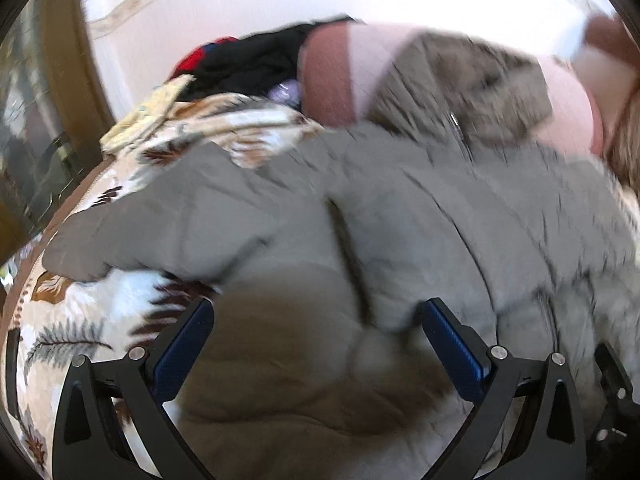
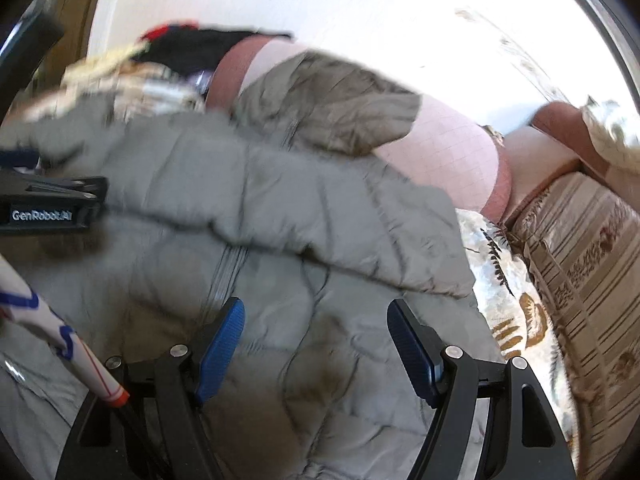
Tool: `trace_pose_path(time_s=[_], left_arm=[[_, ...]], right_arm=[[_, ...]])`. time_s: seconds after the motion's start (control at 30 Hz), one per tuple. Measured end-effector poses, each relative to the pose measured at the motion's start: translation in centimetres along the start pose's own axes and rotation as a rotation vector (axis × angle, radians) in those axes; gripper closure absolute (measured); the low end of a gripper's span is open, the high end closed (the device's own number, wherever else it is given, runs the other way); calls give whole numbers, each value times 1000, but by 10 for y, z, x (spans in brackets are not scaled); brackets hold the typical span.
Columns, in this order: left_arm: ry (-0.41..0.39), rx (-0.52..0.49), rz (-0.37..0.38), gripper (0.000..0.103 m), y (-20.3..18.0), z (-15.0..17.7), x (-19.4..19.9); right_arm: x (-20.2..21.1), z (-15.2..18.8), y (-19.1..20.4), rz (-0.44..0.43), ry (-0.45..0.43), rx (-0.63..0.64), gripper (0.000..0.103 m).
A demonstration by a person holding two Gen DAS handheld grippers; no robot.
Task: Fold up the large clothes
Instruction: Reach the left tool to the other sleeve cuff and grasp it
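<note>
Where the coat lies: spread across a bed, the grey padded jacket [image 1: 360, 216] covers a leaf-patterned blanket [image 1: 100, 320], its hood [image 1: 464, 88] towards a pink pillow [image 2: 448, 148] at the far end.
Left hand-held gripper [image 1: 316, 340]: jaws wide, the blue pads apart over the quilted cloth, nothing pinched between them.
Right hand-held gripper [image 2: 316, 340]: also wide, poised above the front beside the zip [image 2: 224, 276], holding nothing.
Handling, as I judge it: soft, puffy and bulky, probably light for its size; the smooth shell may slide and the filling will spring back against a fold.
Where to grip: likely a seam, the hem or a sleeve cuff, where the cloth is thin enough for the pads to bite.
Other clothes: a dark heap [image 1: 248, 64] waits beyond the blanket.
</note>
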State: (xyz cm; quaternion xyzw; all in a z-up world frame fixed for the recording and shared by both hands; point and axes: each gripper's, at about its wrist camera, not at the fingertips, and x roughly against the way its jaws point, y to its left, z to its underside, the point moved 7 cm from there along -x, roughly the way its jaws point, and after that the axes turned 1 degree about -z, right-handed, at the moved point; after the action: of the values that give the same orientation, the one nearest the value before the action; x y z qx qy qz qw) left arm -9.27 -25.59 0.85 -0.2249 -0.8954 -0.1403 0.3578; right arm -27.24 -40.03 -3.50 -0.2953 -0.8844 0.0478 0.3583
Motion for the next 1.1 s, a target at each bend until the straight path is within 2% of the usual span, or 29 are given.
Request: trace_pose_path(time_s=[0.1,0.23,0.3,0.53,0.6,0.67,0.73,0.77,0.8,0.9,1.0,1.03,1.07,1.1], left_arm=[[-14,96,-19,0,39,-15,2],[-3,217,-103,0,106,-28,-7],[-4,305,-151,0,152,-33,-12],[-2,601,-240,0,293,-19,-30],[3,682,-252,0,329,-10,-36],[8,763,-231,3,353,-2,-45],[25,850,-192,22,373,10,-56],[33,884,-166,27,380,13,-62],[43,928,-126,28,388,17,-71],[68,1004,-83,29,400,25,-94],[31,973,-103,29,402,13,-102],[23,961,-99,32,398,8,-105],[16,949,-112,39,397,7,-106],[21,931,-153,63,395,5,-106]], right_arm=[[-5,1,-6,-34,25,-30,23],[-19,13,4,-81,98,-15,23],[-16,12,3,-79,88,-20,23],[-13,11,1,-89,73,-28,23],[-13,11,1,-91,74,-30,23],[-14,11,1,-95,75,-34,23],[-16,11,1,-97,79,-35,23],[-17,12,1,-99,83,-35,23],[-19,12,2,-101,87,-35,23],[-21,13,2,-104,95,-42,23],[-23,15,1,-107,97,-51,23],[-24,15,0,-112,101,-55,23],[-24,16,0,-112,102,-58,23],[-24,16,-1,-113,103,-64,23]])
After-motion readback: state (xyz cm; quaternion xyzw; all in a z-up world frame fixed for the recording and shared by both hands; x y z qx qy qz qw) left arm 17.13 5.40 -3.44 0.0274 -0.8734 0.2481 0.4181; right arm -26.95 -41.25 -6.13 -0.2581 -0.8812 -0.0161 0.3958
